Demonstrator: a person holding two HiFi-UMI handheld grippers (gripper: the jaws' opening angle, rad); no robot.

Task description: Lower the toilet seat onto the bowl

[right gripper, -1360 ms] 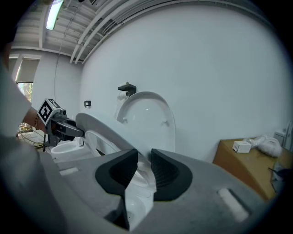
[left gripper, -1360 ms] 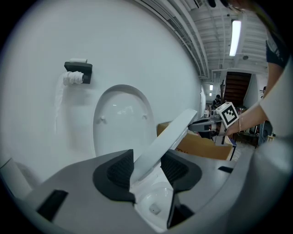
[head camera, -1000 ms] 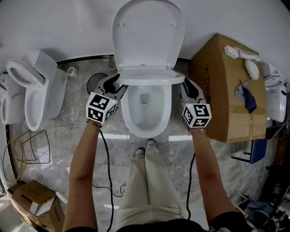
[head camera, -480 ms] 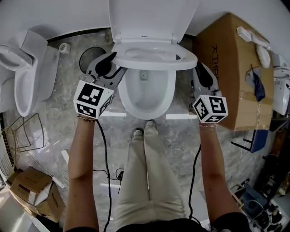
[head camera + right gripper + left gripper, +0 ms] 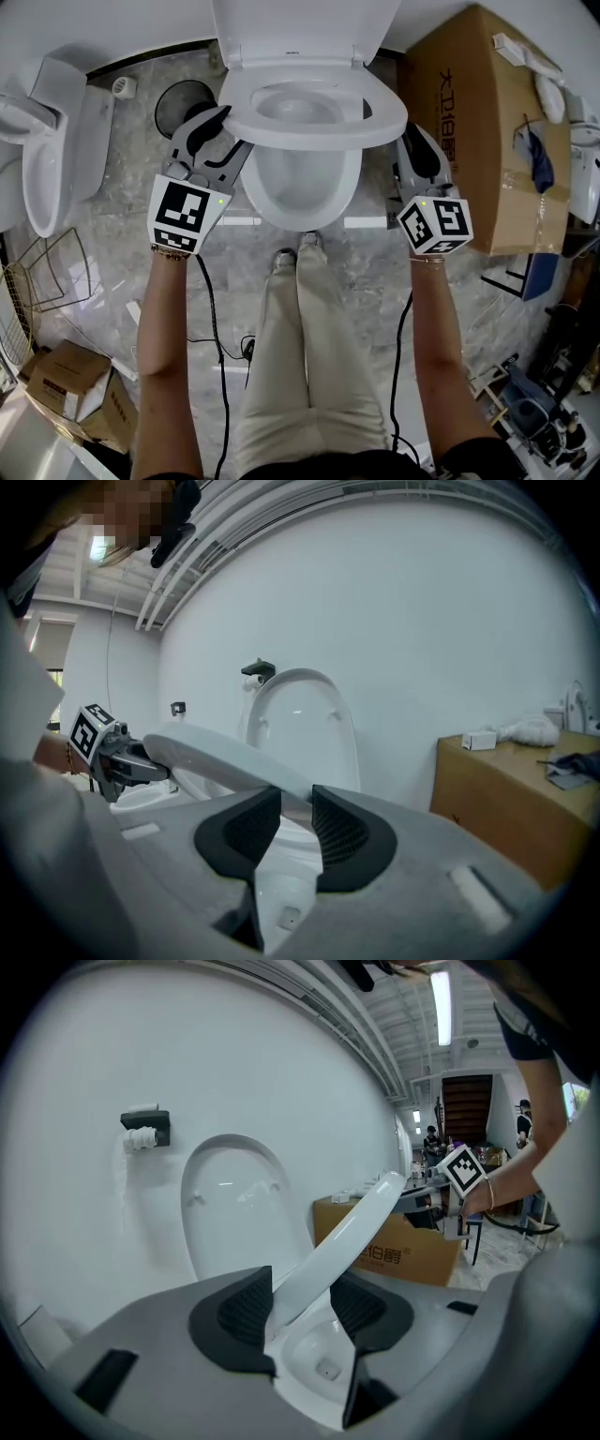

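Observation:
The white toilet seat (image 5: 314, 108) hangs partway down, tilted above the bowl (image 5: 305, 183), while the lid (image 5: 305, 28) stands upright against the wall. My left gripper (image 5: 217, 131) is shut on the seat's left rim, and my right gripper (image 5: 412, 155) is shut on its right rim. In the left gripper view the seat (image 5: 352, 1227) runs slanting between the dark pads (image 5: 246, 1309) of my left gripper (image 5: 300, 1302). The right gripper view shows the rim (image 5: 220, 761) pinched in my right gripper (image 5: 295, 817), with the lid (image 5: 300, 724) behind it.
A second toilet (image 5: 47, 141) stands at the left and a large cardboard box (image 5: 478, 122) close to the right of the bowl. A dark round fitting (image 5: 178, 98) sits on the floor behind my left gripper. Cables (image 5: 211, 309) trail beside the person's legs (image 5: 305, 356).
Both grippers have drawn the seat forward and down. Its ring now shows wider over the bowl. The grips on both rims are unchanged.

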